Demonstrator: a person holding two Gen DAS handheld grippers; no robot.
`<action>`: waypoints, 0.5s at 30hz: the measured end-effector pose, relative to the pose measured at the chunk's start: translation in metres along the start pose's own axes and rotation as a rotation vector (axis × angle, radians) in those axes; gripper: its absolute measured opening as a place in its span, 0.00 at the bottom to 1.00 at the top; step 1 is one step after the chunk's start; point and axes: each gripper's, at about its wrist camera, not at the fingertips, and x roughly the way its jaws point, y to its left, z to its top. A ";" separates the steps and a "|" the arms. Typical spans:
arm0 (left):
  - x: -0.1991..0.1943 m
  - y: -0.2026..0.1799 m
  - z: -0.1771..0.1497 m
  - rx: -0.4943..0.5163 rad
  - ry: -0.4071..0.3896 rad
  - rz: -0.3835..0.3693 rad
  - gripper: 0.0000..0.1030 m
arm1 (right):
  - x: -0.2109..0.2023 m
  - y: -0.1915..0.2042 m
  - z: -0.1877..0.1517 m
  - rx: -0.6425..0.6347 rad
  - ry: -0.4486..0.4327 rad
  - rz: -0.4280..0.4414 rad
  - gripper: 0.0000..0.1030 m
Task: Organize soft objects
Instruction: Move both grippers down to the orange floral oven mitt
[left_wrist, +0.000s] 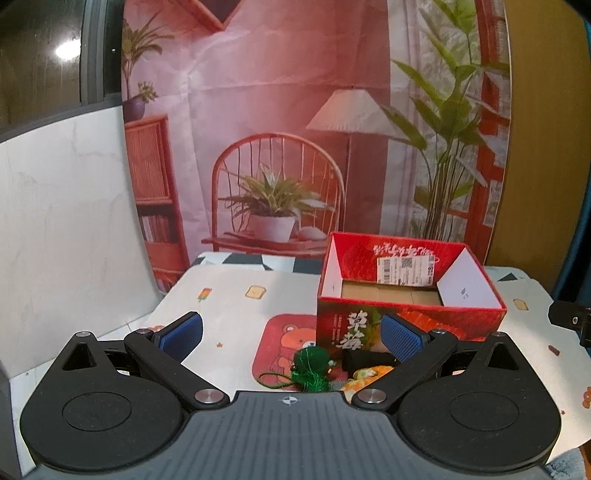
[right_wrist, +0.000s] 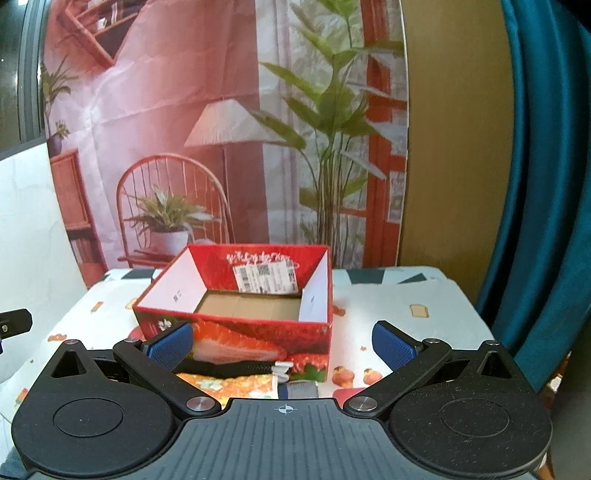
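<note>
A red strawberry-print cardboard box (left_wrist: 410, 325) stands open-topped on the table, empty down to its brown floor; the right wrist view shows the same box (right_wrist: 236, 332). In front of it lie a green tasselled pom-pom (left_wrist: 309, 369), a black soft item (left_wrist: 364, 361) and an orange patterned fabric piece (left_wrist: 365, 376). My left gripper (left_wrist: 291, 338) is open above them, holding nothing. In the right wrist view the orange fabric (right_wrist: 236, 384), the black item (right_wrist: 229, 367) and a grey-blue piece (right_wrist: 301, 389) lie below my open right gripper (right_wrist: 282, 345).
A cartoon-print tablecloth (left_wrist: 236, 306) covers the table. A printed room backdrop (left_wrist: 295, 129) hangs behind it, a white board (left_wrist: 62, 229) stands at the left and a teal curtain (right_wrist: 543, 184) at the right. The other gripper's black edge (left_wrist: 570, 319) shows at the right.
</note>
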 end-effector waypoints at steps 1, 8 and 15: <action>0.003 0.000 -0.001 0.001 0.005 0.001 1.00 | 0.004 0.000 -0.001 0.000 0.006 -0.001 1.00; 0.037 -0.006 -0.016 0.030 0.042 -0.007 1.00 | 0.036 -0.002 -0.013 -0.005 0.026 0.022 1.00; 0.083 -0.012 -0.035 0.043 0.102 -0.030 1.00 | 0.080 0.003 -0.038 -0.011 0.052 0.111 1.00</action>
